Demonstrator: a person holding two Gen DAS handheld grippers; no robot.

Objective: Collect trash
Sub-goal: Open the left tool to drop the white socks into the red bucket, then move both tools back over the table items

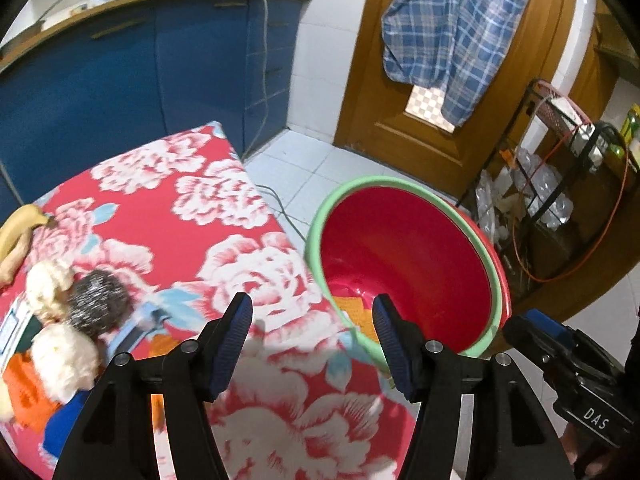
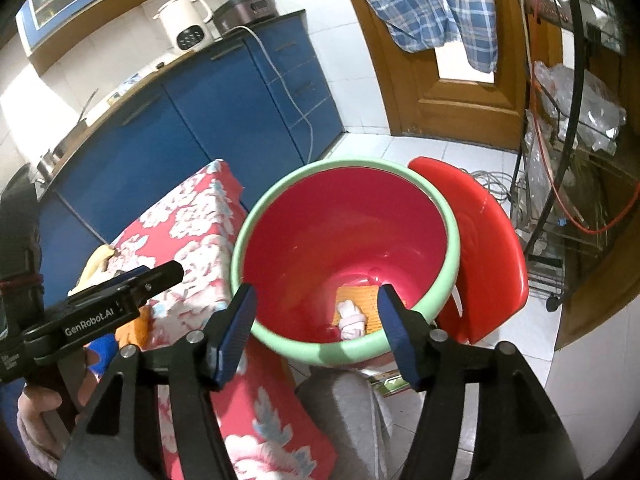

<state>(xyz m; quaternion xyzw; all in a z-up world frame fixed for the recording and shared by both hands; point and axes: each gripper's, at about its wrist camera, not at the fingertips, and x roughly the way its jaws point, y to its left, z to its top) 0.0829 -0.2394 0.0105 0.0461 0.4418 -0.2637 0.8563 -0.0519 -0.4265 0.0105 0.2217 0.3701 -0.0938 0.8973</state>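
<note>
A red bin with a green rim [image 1: 316,224] [image 2: 240,248] stands beside the table with the red floral cloth [image 1: 208,216] [image 2: 192,224]. In the bin lie an orange wrapper [image 2: 360,294] [image 1: 354,308] and a crumpled white tissue [image 2: 351,318]. At the table's left lie two white tissue wads [image 1: 64,360], a steel scourer [image 1: 98,302], orange and blue scraps [image 1: 28,396] and a banana peel [image 1: 18,226]. My left gripper [image 1: 312,344] is open and empty over the table edge. My right gripper [image 2: 314,334] is open and empty above the bin's near rim.
A red lid [image 2: 492,248] leans behind the bin. Blue cabinets [image 1: 120,92] stand behind the table. A wooden door [image 1: 384,92] with a hung plaid shirt [image 1: 448,32] and a black wire rack [image 1: 560,184] lie to the right. A cable [image 1: 280,204] runs across the white tile floor.
</note>
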